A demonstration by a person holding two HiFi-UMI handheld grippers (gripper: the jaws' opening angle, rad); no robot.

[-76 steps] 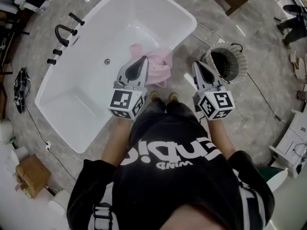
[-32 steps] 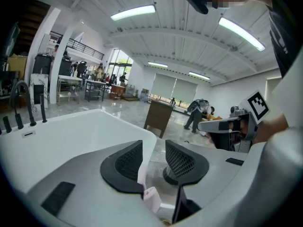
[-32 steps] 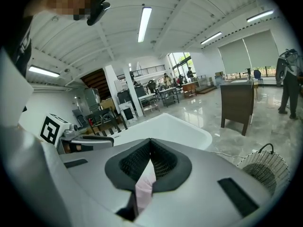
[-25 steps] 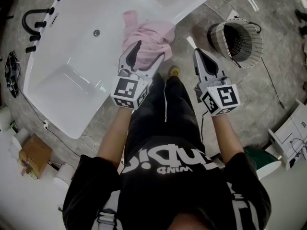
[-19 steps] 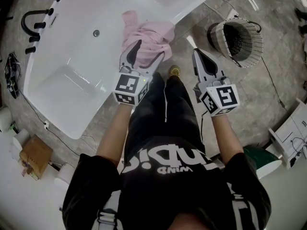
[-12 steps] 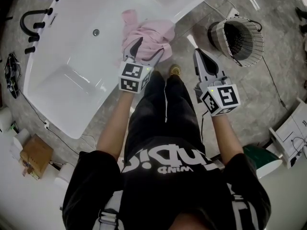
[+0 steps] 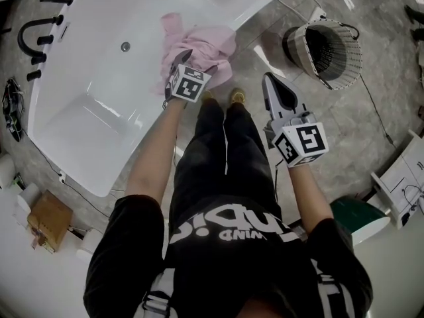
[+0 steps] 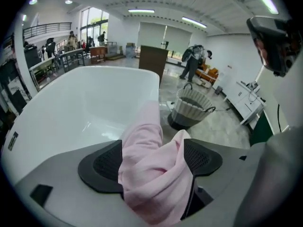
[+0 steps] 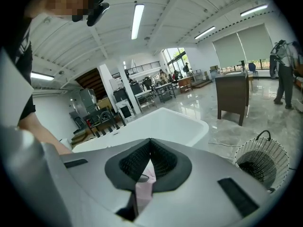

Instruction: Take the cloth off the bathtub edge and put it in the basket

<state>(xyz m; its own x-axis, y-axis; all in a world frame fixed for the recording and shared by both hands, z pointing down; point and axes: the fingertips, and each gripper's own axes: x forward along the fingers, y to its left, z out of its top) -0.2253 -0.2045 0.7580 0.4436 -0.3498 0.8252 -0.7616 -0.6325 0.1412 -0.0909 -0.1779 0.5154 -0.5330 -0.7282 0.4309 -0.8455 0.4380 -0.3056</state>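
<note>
Spreading wide, the left tongs (image 8: pixel 155 156) have just been opening, with a bunched pink cloth (image 8: pixel 142 126) between the pads. The cloth drapes over the near edge of the white bathtub (image 7: pixel 99 121). The right tongs (image 9: pixel 150 144) hang clenched and empty above the grey stone floor (image 7: pixel 371 111), well apart from the cloth. A light-coloured basket (image 7: pixel 346 53) stands on the floor near the tub's end, on the person's right.

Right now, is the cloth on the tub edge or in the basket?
On the edge: the cloth drapes over the bathtub rim, apart from the basket.
</note>
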